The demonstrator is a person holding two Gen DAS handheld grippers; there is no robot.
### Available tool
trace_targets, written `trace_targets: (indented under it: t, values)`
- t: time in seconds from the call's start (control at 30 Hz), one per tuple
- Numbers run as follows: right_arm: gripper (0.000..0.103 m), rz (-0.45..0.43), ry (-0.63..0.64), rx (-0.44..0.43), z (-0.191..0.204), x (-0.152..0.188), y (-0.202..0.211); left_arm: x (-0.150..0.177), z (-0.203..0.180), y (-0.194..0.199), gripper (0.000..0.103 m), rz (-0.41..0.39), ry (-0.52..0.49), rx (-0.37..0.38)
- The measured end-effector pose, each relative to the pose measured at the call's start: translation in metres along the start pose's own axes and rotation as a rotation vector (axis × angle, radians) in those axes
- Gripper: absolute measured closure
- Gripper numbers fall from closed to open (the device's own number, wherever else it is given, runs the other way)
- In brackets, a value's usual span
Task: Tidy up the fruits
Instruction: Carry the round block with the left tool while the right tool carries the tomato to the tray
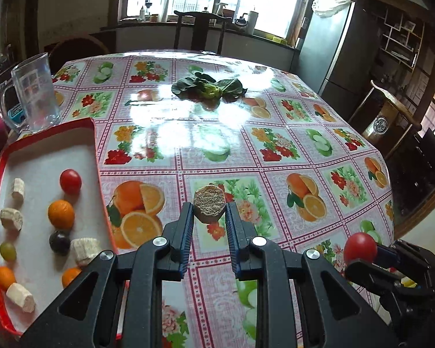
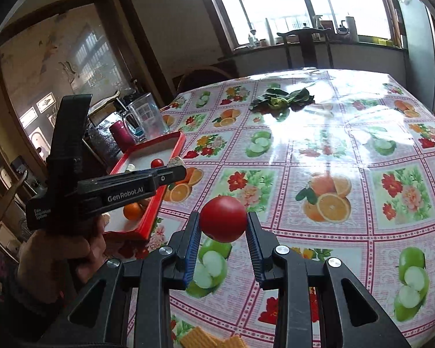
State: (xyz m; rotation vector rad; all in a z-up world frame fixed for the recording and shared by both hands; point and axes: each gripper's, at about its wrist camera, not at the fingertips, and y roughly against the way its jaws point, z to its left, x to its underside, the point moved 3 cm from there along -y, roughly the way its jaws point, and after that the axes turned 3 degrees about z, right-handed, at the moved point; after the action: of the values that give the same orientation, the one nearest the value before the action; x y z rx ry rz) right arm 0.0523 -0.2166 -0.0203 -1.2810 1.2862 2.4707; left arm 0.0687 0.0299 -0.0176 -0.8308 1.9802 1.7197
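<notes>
My left gripper [image 1: 209, 207] is shut on a brown-skinned chunk [image 1: 209, 203] with a grainy beige cut face, held above the table just right of the red tray [image 1: 52, 131]. In the tray lie a tomato [image 1: 70, 181], small oranges [image 1: 61, 214], a dark grape [image 1: 59, 241], a green grape [image 1: 7, 250] and several pale chunks [image 1: 11, 218]. My right gripper [image 2: 223, 217] is shut on a red tomato [image 2: 222, 220] over the tablecloth. The left wrist view shows that tomato [image 1: 359, 246] at the lower right. The left gripper [image 2: 178, 171] reaches over the tray's near side [image 2: 152, 211].
A glass mug [image 1: 36, 92] and a magenta cup [image 2: 121, 134] stand beyond the tray. Leafy greens [image 1: 208, 87] lie mid-table toward the far side. Crackers [image 2: 208, 339] sit at the near edge. A fruit-print cloth [image 2: 333, 159] covers the table; chairs and a fridge [image 1: 324, 46] surround it.
</notes>
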Motion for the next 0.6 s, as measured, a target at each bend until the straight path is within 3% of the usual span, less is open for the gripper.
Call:
trace_targets:
  t: [0.6]
  values:
    - [0.072, 0.032, 0.130, -0.082, 0.068, -0.006, -0.025, 0.054, 0.049, 0.051, 0.083, -0.034, 0.101, -0.094]
